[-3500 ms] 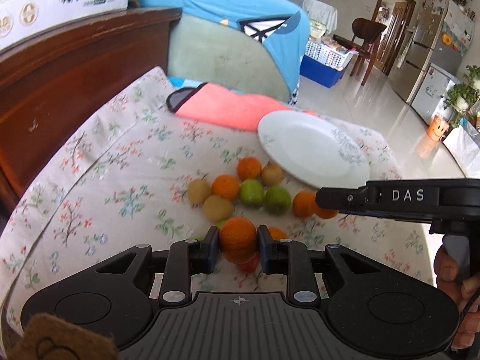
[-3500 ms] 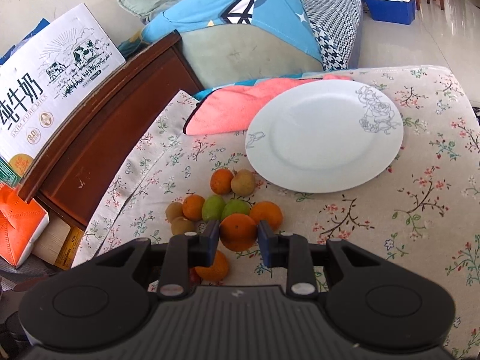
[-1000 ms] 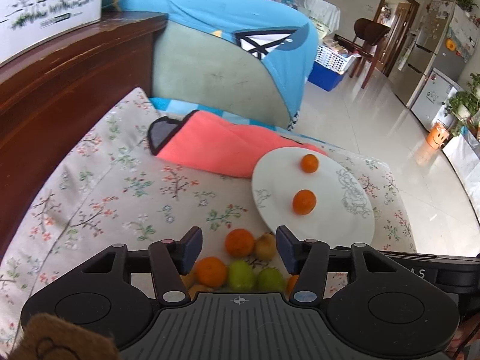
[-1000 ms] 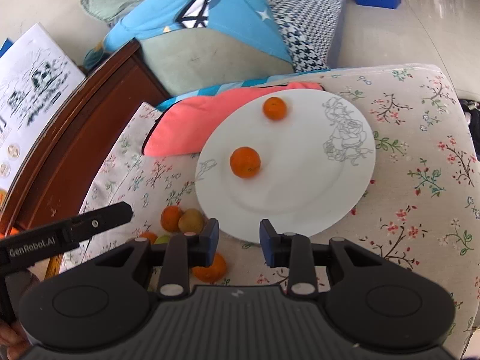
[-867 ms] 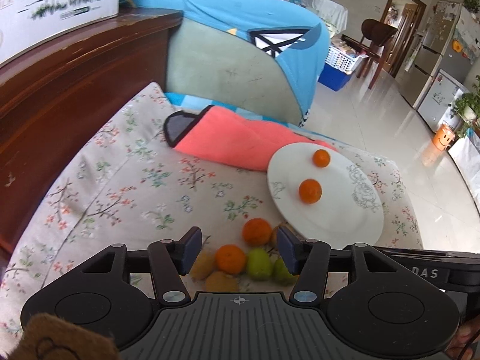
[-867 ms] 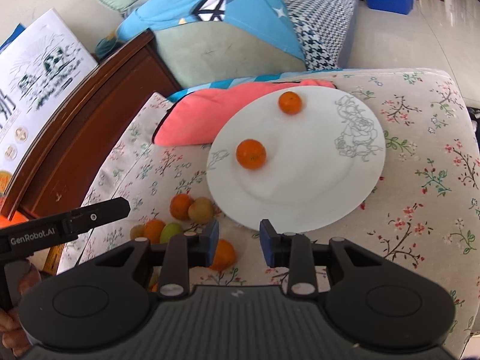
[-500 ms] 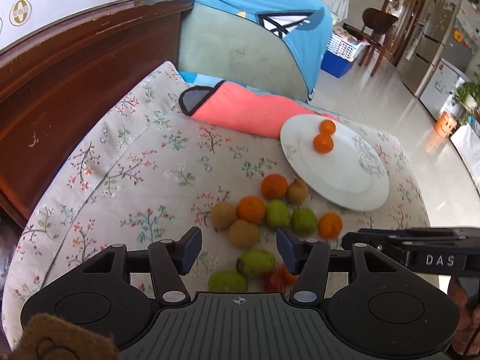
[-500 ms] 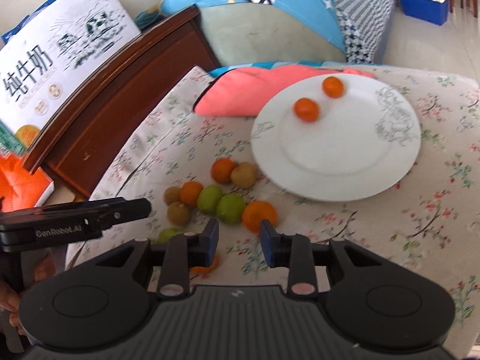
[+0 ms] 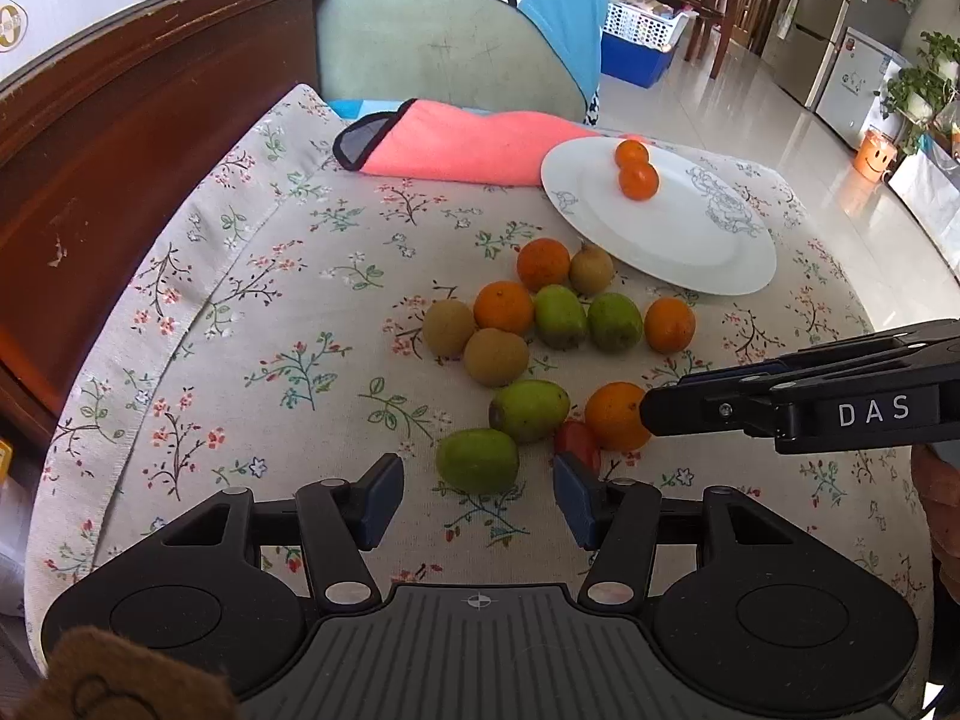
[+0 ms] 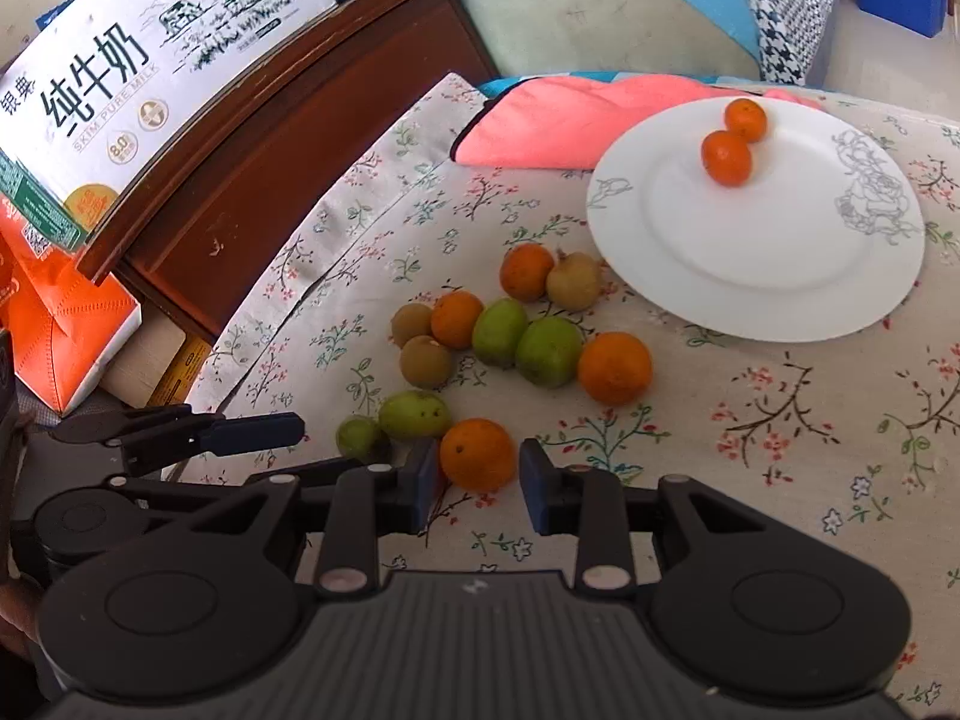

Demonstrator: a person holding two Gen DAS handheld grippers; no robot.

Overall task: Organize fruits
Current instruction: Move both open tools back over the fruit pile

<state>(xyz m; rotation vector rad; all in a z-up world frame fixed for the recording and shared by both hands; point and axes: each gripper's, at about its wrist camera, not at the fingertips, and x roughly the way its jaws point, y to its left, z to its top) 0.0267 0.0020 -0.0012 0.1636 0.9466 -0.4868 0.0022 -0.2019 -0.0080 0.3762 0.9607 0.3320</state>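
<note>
A white plate [image 9: 660, 240] [image 10: 750, 252] on the floral cloth holds two small oranges [image 9: 638, 180] [image 10: 726, 157] that touch each other. Nearer me lies a loose pile of oranges, green fruits and brown fruits. My left gripper [image 9: 478, 501] is open and holds nothing, and a green fruit [image 9: 477, 459] lies just ahead of its gap. My right gripper [image 10: 478, 480] is open a little wider than an orange [image 10: 478, 453] that sits on the cloth at its tips, with small gaps at both pads. Seen from the left wrist, that gripper [image 9: 648, 414] ends at this orange [image 9: 618, 417].
A pink cloth [image 9: 468, 147] lies behind the plate. A dark wooden board [image 9: 120, 120] runs along the left, with a milk carton box [image 10: 150, 60] on it and an orange box [image 10: 60, 324] below. A small red fruit [image 9: 576, 438] lies by my left gripper's right finger.
Earlier each gripper was shut on an orange; both oranges now lie on the plate and have rolled together. Both grippers have drawn back from the plate to the near fruits, their gaps unchanged over the last second.
</note>
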